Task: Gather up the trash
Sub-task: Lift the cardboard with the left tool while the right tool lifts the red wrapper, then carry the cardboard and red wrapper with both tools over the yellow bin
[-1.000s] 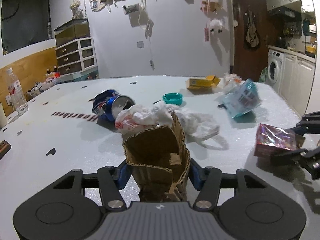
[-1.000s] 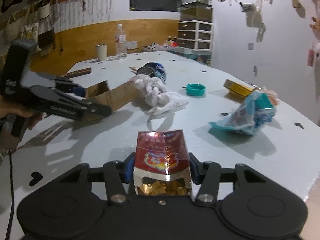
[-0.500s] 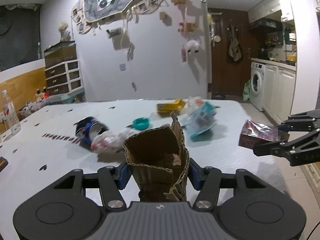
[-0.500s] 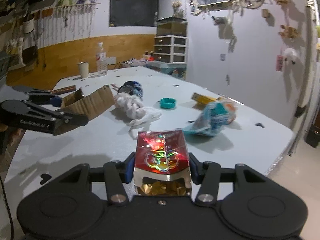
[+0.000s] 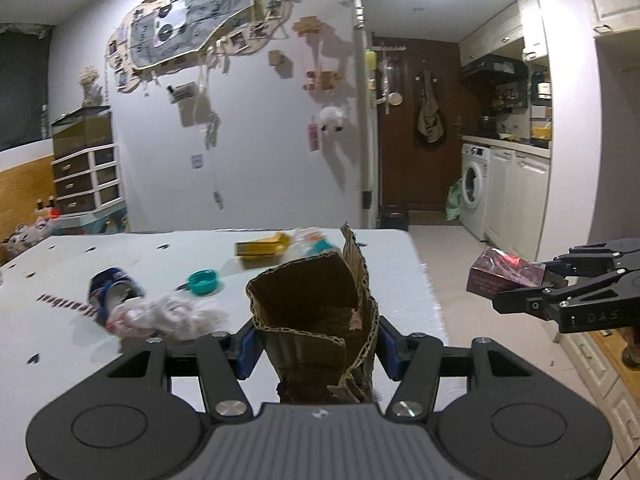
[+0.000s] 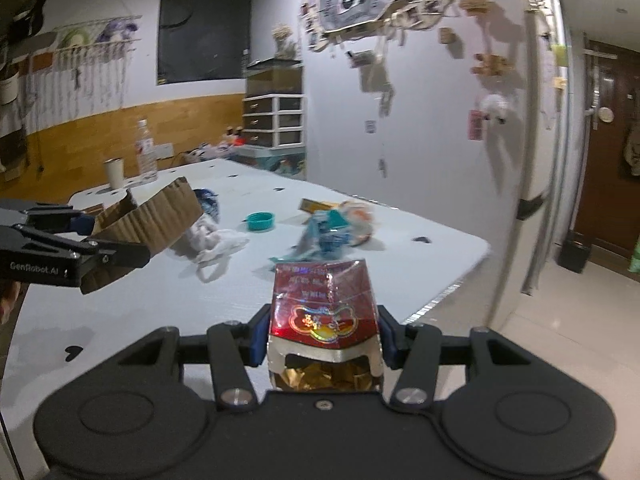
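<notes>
Left hand-held gripper [image 5: 316, 354] clamps crumpled cardboard piece [image 5: 314, 316], lower centre — torn flaps may slip. Right hand-held gripper [image 6: 322, 340] pinches red foil pack [image 6: 323, 312] — open end could spill.

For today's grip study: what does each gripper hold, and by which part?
Left gripper: crumpled cardboard piece, pinched at its lower end. Right gripper: red foil packet, clamped across its sides near the torn end.

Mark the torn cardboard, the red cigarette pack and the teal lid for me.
torn cardboard [image 5: 316, 312]: left wrist view, its inner brown face.
red cigarette pack [image 6: 323, 304]: right wrist view, its red front.
teal lid [image 5: 203, 282]: left wrist view, its rim.
</notes>
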Demonstrator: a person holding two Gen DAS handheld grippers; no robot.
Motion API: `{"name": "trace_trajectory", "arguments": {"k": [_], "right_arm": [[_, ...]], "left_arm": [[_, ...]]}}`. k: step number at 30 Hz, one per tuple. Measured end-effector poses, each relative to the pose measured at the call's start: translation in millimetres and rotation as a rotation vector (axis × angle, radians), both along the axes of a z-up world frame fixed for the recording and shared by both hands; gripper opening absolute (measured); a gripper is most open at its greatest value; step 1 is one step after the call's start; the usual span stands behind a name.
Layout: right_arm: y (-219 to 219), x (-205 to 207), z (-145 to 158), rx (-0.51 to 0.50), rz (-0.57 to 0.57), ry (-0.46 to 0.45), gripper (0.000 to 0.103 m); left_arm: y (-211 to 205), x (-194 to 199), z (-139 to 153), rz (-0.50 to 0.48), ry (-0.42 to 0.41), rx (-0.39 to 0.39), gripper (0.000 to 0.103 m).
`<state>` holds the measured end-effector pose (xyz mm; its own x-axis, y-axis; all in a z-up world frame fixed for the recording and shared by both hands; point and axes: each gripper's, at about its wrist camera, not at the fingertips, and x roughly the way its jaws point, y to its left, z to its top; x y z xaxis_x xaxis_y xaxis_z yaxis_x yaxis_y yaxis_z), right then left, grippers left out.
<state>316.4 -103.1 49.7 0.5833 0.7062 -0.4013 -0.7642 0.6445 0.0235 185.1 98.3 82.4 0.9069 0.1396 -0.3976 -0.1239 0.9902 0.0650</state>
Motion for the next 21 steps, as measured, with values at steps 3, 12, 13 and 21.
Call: {"name": "trace_trajectory", "arguments": {"k": [3,12,13,21], "right_arm": [[-17.2,-0.2,1.8,0.006,-0.034,-0.002,0.053],[-71.1,-2.8,7.5,0.034,-0.131,-0.013,0.053],[-77.3,-2.9,7.4,0.034,-0.142,-0.014,0.053],[-122.2,-2.4,1.7,0.024,-0.232,-0.012,0.053]], "left_arm": [[-16.3,3.9,2.1,-0.027,-0.006,0.002,0.058],[-69.2,20.3,0.4,-0.108,-0.016,-0.016,0.058],[-73.8,22.2,-0.1,-0.113,-0.017,-0.019,0.058],[-119.6,41.3,-7.6,-0.176,-0.015,-0.031,0.058]]}}
